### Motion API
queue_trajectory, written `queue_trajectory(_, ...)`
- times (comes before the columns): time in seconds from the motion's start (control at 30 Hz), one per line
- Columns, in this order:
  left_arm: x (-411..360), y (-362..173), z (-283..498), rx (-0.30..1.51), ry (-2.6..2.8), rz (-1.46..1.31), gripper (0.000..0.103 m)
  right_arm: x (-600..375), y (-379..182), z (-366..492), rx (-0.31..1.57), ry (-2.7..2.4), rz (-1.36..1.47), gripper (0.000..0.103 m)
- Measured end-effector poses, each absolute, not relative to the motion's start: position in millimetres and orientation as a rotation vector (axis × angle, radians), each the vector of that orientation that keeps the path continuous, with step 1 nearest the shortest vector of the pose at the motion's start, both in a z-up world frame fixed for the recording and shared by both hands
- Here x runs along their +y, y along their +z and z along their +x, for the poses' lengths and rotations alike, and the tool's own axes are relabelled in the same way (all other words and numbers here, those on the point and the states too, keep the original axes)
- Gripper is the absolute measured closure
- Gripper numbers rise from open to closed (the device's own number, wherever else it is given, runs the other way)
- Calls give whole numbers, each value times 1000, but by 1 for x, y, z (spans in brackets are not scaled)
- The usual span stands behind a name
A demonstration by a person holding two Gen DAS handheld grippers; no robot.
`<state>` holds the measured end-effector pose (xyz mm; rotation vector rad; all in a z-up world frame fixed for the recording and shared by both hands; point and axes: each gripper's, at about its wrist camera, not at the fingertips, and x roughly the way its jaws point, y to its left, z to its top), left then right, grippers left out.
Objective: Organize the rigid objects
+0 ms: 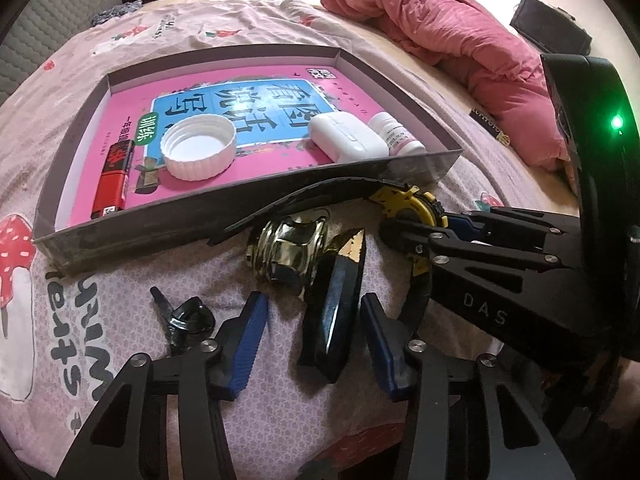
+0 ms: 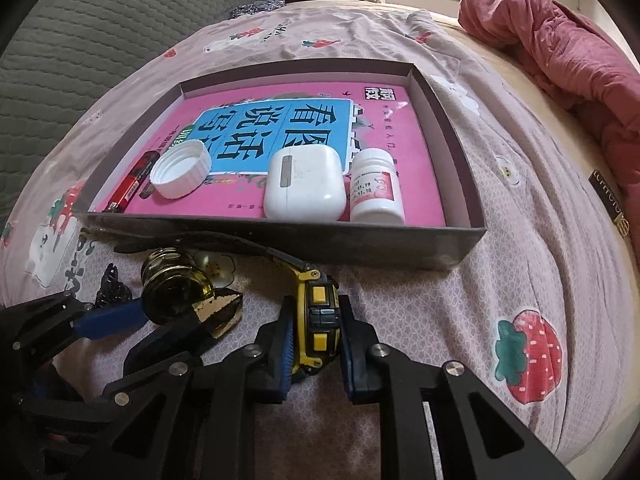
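Observation:
A dark pointed crystal-shaped piece with a gold tip [image 1: 334, 304] [image 2: 220, 308] lies on the bedsheet between the pads of my left gripper [image 1: 312, 308]. The left pad stands clearly apart from it and the right pad sits close beside it, so this gripper is open. My right gripper [image 2: 316, 312] [image 1: 404, 232] is shut on a yellow and black tape measure [image 2: 318, 316] [image 1: 408, 208] that rests on the sheet. A gold-tinted glass bottle [image 1: 288, 248] [image 2: 172, 284] and a black hair clip [image 1: 184, 320] [image 2: 110, 288] lie nearby.
A shallow grey box [image 1: 240, 208] [image 2: 360, 244] just beyond holds a pink book, a white cap [image 1: 198, 148], a white earbud case [image 2: 304, 188], a pill bottle [image 2: 378, 192] and a red lighter [image 1: 114, 176]. A pink quilt [image 1: 460, 40] is heaped at the right.

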<state>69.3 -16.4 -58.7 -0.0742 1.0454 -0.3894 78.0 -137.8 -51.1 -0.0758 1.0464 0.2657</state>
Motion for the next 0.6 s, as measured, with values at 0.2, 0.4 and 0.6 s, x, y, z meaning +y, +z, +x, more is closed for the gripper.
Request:
queue_trajectory(0.2, -19, -61, 72, 1050, -426, -109, 55, -140, -52, 78, 1051, 266, -57, 84)
queue_trajectory(0.4, -24, -61, 71, 1043, -427, -76, 71, -141, -52, 79, 1055, 265, -48, 84)
queue_trajectory(0.6, -25, -56, 66, 1030, -442, -54, 74, -141, -52, 79, 1053, 264, -50, 84)
